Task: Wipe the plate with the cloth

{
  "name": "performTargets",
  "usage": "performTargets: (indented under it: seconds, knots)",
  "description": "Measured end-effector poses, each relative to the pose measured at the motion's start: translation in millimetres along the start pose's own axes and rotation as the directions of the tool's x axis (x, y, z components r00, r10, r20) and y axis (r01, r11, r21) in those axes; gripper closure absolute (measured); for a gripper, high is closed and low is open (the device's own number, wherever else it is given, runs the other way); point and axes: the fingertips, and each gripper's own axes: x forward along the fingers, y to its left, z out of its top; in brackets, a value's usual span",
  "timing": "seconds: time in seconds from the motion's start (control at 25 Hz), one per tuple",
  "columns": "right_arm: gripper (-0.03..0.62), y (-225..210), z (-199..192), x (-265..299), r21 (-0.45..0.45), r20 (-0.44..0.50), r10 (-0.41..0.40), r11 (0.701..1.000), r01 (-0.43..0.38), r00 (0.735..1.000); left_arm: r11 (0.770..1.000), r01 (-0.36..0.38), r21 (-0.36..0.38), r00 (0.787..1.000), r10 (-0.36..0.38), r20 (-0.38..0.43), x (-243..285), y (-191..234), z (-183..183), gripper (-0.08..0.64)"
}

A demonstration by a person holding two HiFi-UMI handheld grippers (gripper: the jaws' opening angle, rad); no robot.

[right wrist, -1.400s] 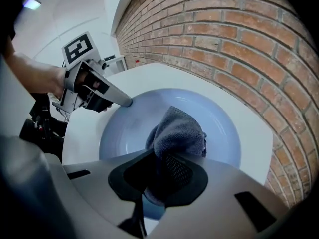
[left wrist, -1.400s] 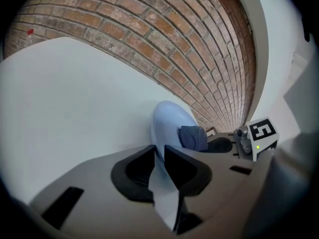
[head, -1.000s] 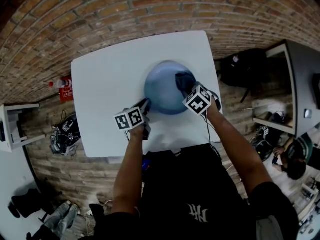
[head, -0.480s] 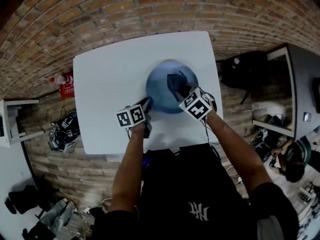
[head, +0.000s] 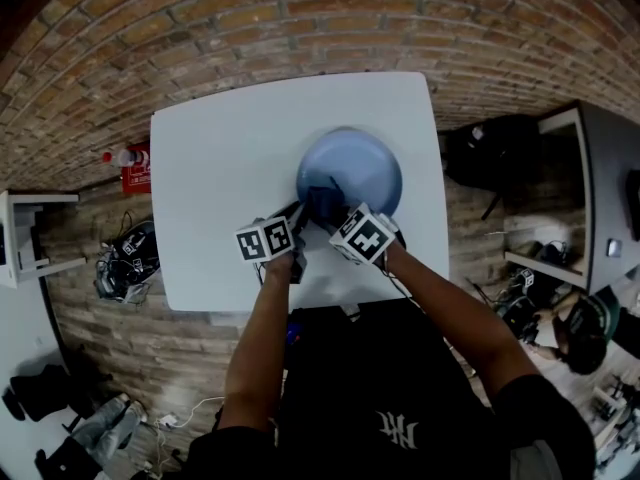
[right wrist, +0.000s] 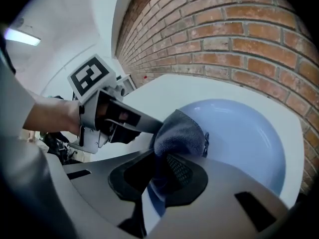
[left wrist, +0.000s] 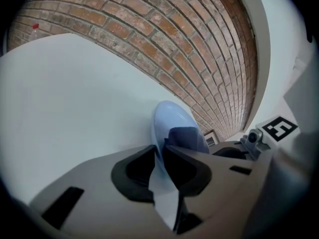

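A pale blue plate (head: 355,168) lies on the white table (head: 220,168). My left gripper (head: 296,209) is shut on the plate's near-left rim; in the left gripper view the rim (left wrist: 158,156) runs between the jaws. My right gripper (head: 330,211) is shut on a dark blue cloth (head: 322,200) and presses it onto the plate's near-left part, right beside the left gripper. In the right gripper view the bunched cloth (right wrist: 179,133) sticks out of the jaws over the plate (right wrist: 249,138), with the left gripper (right wrist: 152,126) just to its left.
The table stands against a brick wall (head: 300,18). A red and white item (head: 125,160) lies at the left, a black bag (head: 490,143) and a desk (head: 600,168) at the right. A person (head: 585,333) sits at the lower right.
My right gripper has dragged the cloth from the plate's far-right part across to its near-left part, next to the left gripper. The left gripper and the plate have stayed put.
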Motion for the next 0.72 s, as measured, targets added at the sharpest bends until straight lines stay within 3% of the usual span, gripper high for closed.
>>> performTargets:
  seconds: [0.32, 0.44, 0.72]
  knots:
    - [0.526, 4.0, -28.0, 3.6, -0.016, -0.085, 0.051, 0.998, -0.052, 0.995, 1.0, -0.014, 0.008, 1.0, 0.014, -0.008, 1.0, 2.5, -2.2, 0.512]
    - [0.526, -4.0, -33.6, -2.3, -0.036, -0.101, 0.036, 0.999, -0.04, 0.994, 1.0, -0.002, 0.007, 1.0, 0.002, -0.002, 1.1, 1.6, -0.1, 0.512]
    - [0.525, -24.7, -66.5, -25.0, 0.005, -0.186, 0.04, 0.999, -0.04, 0.982, 1.0, -0.002, 0.013, 1.0, 0.002, 0.001, 2.0, -0.7, 2.5, 0.511]
